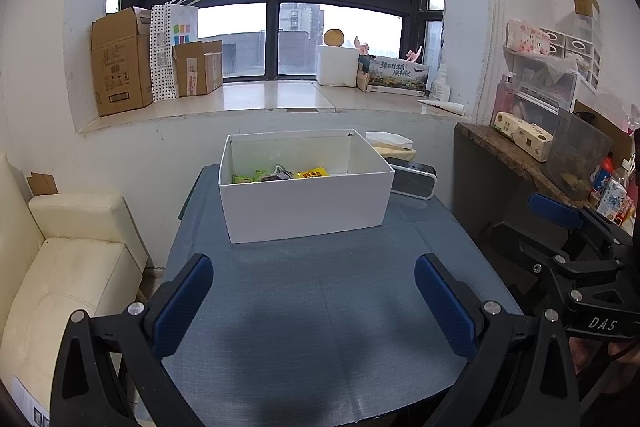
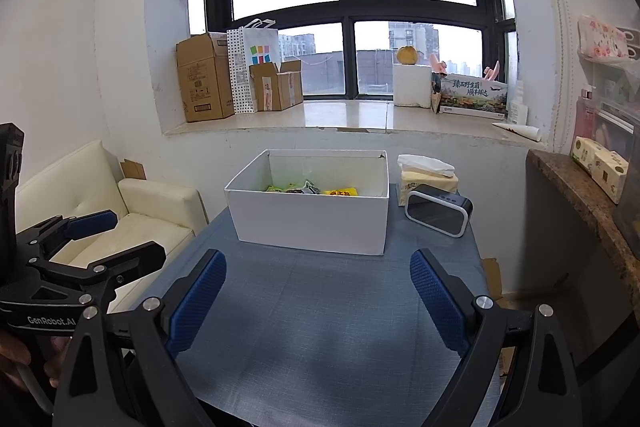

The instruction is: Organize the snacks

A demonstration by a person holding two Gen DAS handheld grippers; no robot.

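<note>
A white open box (image 1: 304, 205) stands at the far end of the blue-clothed table (image 1: 320, 307); it also shows in the right wrist view (image 2: 312, 223). Snack packets lie inside: green (image 1: 246, 178), dark (image 1: 280, 174) and yellow (image 1: 311, 172), seen too in the right wrist view (image 2: 340, 192). My left gripper (image 1: 314, 301) is open and empty, held above the near part of the table. My right gripper (image 2: 318, 301) is open and empty, beside it on the right. Each gripper shows at the edge of the other's view.
A black speaker-clock (image 2: 438, 215) and a tissue pack (image 2: 428, 175) sit right of the box. A cream sofa (image 1: 60, 267) stands left of the table. A brown counter (image 2: 588, 195) with cartons is on the right. Cardboard boxes (image 1: 120, 63) line the windowsill.
</note>
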